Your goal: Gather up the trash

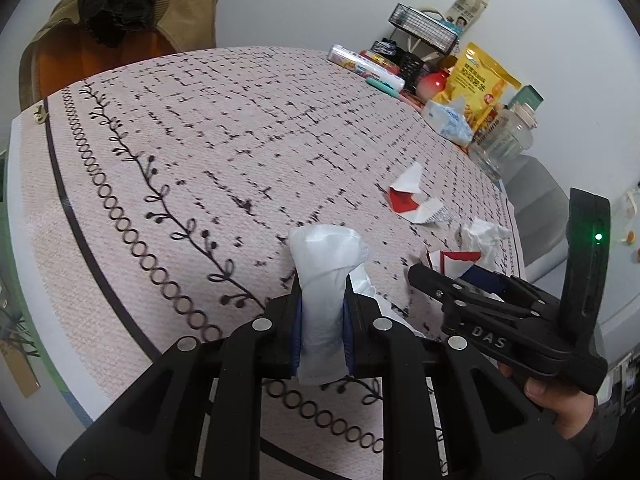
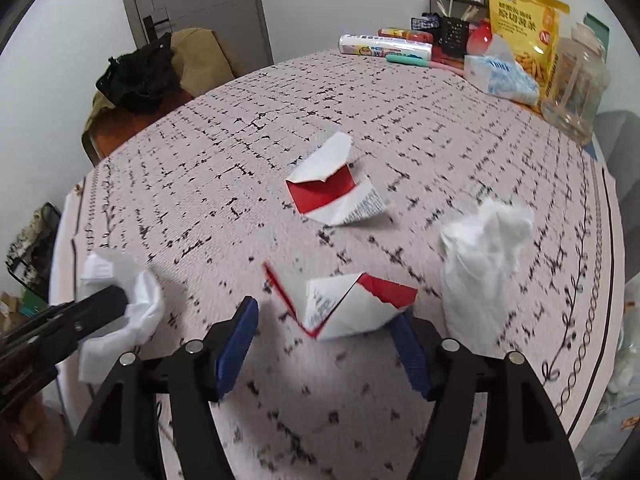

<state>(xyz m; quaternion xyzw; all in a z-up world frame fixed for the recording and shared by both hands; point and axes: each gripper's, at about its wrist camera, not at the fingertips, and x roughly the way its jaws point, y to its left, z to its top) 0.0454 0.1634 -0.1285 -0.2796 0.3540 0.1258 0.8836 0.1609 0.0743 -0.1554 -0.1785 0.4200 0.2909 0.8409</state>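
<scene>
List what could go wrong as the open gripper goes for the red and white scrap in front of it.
1. The near scrap lies off-centre, against one pad of the right gripper; closing could push it aside rather than pinch it.
2. The crumpled tissue lies close beside that pad and might get snagged.
3. The left gripper pinches a loose white wad that could slip.

walls: plain white (image 1: 320,0)
door: grey, dark handle (image 2: 192,4)
counter: round, pinkish patterned cloth (image 2: 240,128)
chair: orange, tan and black clothes draped over (image 1: 120,20)
light: even, indoor
</scene>
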